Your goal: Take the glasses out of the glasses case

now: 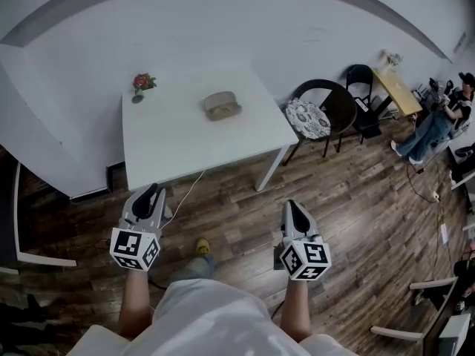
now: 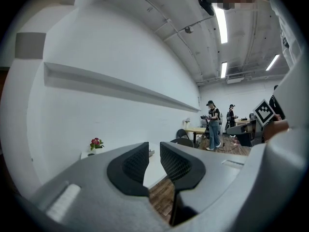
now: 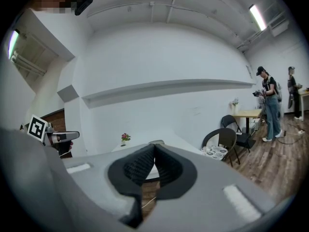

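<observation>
While tan glasses case [image 1: 222, 106] lies on table [image 1: 171, 150], left hand-held gripper [image 1: 151, 191] ajar, right hand-held gripper [image 1: 292, 206] clenched.

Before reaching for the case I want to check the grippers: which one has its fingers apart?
The left gripper: a narrow gap shows between its fingers, with nothing in it. On the right gripper the fingers meet at the tips.

White table [image 1: 185, 148] against white wall [image 1: 223, 28], dark plank floor [image 1: 356, 199], black chairs [image 1: 339, 107]
</observation>
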Demonstrator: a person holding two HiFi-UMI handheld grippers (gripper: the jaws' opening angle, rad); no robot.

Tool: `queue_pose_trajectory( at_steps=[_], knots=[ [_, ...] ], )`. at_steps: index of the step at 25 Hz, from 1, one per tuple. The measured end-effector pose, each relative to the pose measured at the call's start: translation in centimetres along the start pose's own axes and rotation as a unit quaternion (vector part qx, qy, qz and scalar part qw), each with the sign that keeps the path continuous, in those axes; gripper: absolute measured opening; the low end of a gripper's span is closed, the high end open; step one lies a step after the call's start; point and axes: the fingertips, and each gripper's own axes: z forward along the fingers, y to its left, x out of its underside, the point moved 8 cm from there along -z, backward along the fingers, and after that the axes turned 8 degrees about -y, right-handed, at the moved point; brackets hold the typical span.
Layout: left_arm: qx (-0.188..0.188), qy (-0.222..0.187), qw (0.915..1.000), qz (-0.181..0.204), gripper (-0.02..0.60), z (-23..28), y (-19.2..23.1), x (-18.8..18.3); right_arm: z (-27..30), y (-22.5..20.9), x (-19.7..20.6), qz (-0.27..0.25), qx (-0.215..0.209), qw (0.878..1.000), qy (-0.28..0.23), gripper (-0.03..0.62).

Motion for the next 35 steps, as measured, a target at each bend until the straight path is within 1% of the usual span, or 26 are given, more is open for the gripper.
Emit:
queue_pose_trajectory(
  at_steps=[4,11,17,25,29,35],
  knots=[
    [0.010,0.003,0.9999,-0.007,0.081,3.9,2.2,0.4,4.2,0.1,-0.7,-0.006,0.005,1.000,0.005,0.003],
    [0.021,0.002,0.9995,-0.022,0.081,10.6,7.4,1.3,12.3,0.7,-1.8,-0.020,0.013,1.000,0.012,0.003],
    [0.029,0.002,0.9990,-0.034,0.081,14.8,10.7,2.0,16.7,1.2,-1.8,-0.020,0.022,0.999,0.018,0.003],
    [0.047,0.005,0.9982,-0.035,0.081,18.9,11.5,2.2,19.8,-0.3,-2.3,-0.016,0.035,0.999,0.014,0.003],
    [0.042,0.008,0.9984,-0.036,0.081,21.2,12.2,2.5,22.5,-1.3,-2.4,-0.015,0.029,0.999,0.014,0.003],
    [0.034,0.020,0.9988,-0.029,0.083,24.8,11.8,3.0,26.4,-3.7,-2.4,-0.007,0.012,1.000,0.020,0.003]
  ],
)
